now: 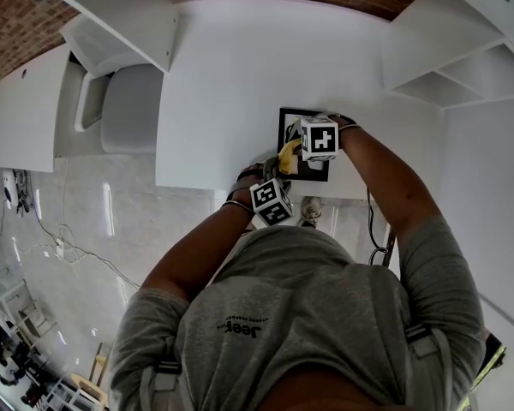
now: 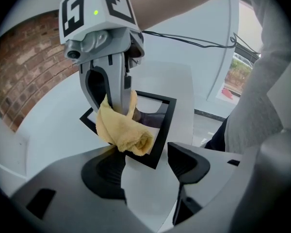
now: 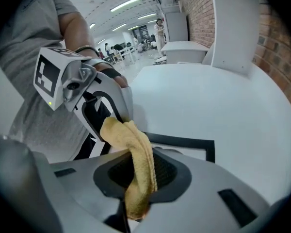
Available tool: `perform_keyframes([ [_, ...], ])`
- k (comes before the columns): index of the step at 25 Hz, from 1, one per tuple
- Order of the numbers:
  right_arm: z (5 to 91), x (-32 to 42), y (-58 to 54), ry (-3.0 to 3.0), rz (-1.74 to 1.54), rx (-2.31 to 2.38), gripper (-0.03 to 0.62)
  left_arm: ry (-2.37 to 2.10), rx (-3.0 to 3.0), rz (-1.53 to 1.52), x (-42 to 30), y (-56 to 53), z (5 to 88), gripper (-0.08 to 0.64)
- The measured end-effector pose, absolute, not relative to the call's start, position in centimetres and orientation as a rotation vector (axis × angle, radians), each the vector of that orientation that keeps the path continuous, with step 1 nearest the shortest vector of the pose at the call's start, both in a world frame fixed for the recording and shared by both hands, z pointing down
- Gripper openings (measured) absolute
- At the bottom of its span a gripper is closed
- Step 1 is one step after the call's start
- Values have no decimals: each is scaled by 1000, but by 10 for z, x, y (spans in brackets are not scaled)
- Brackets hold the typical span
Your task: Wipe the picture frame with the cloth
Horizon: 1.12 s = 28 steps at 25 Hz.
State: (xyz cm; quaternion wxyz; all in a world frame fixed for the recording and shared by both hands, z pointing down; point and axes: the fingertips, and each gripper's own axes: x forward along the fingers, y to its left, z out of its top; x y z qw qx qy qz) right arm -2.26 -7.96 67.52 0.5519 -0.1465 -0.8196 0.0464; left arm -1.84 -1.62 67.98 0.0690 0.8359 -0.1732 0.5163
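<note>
Head view: picture frame (image 1: 284, 127) is seen flat on white table (image 1: 240, 75), near its front edge. Yellow cloth (image 1: 289, 154) lies over frame's left side, under R gripper (image 1: 303, 152); L gripper (image 1: 277, 181) is just beside.

Left gripper view: L gripper's (image 2: 145, 166) 2 jaws stand wide apart, nothing gripped; frame's corner is just ahead.

Right gripper view: R gripper's (image 3: 138, 188) jaws are closed on the cloth, which is draped fwd onto the frame.
</note>
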Motion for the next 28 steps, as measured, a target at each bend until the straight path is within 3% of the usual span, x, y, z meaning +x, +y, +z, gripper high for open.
perform_keyframes([
  [28,676,-19,-163,-1983,258,67,72,-476,2517,1580,-16,-12,686,279],
])
